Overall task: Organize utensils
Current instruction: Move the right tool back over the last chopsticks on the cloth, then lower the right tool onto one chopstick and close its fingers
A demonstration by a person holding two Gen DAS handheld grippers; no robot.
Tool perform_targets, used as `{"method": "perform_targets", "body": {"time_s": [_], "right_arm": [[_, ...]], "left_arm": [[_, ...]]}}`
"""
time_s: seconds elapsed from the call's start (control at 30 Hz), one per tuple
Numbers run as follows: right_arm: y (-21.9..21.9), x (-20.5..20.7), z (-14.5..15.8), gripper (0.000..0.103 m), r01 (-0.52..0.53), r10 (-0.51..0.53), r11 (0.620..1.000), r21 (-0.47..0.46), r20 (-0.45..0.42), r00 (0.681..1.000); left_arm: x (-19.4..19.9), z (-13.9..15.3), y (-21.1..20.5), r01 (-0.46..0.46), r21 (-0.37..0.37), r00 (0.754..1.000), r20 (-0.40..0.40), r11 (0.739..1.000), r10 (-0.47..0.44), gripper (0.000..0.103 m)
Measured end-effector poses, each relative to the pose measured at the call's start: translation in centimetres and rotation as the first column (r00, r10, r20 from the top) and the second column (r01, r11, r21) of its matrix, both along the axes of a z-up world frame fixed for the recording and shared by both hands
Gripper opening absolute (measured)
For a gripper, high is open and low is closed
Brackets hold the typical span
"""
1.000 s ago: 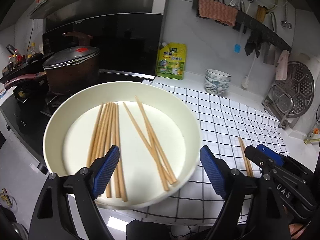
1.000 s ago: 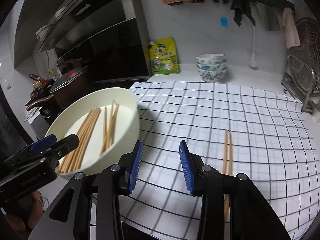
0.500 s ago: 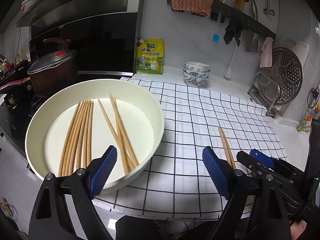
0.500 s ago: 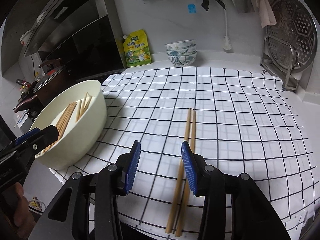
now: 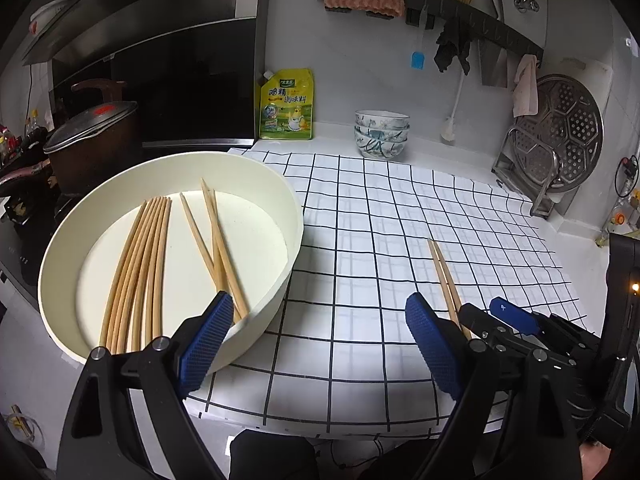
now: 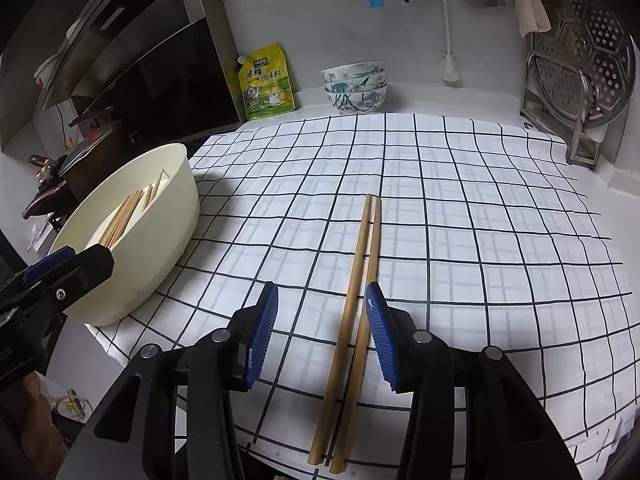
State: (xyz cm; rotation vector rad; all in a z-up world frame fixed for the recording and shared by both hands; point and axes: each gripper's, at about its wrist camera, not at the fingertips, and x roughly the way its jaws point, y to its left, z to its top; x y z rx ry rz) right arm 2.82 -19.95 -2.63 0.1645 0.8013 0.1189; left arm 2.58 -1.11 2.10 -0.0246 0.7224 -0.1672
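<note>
Hovering my right gripper (image 6: 322,332) half open, holding nothing, over chopstick pair (image 6: 360,276) on checked cloth (image 6: 480,220), right of bowl (image 5: 292,216) | left gripper (image 5: 316,344) wide open, empty, at bowl's near rim | more chopsticks (image 5: 144,264) inside bowl | bowl on cloth's left edge, bare cloth beyond pair.

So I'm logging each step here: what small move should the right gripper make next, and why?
Probably close on the pair of chopsticks. The right gripper is open, with the pair lying side by side on the checked cloth between its fingers, nearer the right finger. The rest are already in the cream bowl, so this pair looks like the last to gather.
</note>
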Motion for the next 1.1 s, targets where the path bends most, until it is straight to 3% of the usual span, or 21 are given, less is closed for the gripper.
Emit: {"method": "perform_targets", "body": {"time_s": [0.4, 0.77, 1.1], "right_arm": [[-1.2, 0.0, -1.5, 0.048, 0.019, -0.019, 1.0, 0.0, -0.031, 0.999], [-2.3, 0.1, -2.8, 0.048, 0.078, -0.083, 0.994, -0.076, -0.066, 0.994], [-2.0, 0.2, -3.7, 0.047, 0.082, -0.093, 0.989, -0.127, -0.083, 0.992]], "left_arm": [[0.3, -1.0, -0.6, -0.008, 0.018, 1.0, -0.024, 1.0, 0.009, 0.086], [0.0, -0.9, -1.0, 0.004, 0.006, 1.0, -0.021, 1.0, -0.004, 0.087], [-0.8, -1.4, -2.9, 0.07, 0.006, 0.997, -0.042, 0.998, -0.07, 0.087]]}}
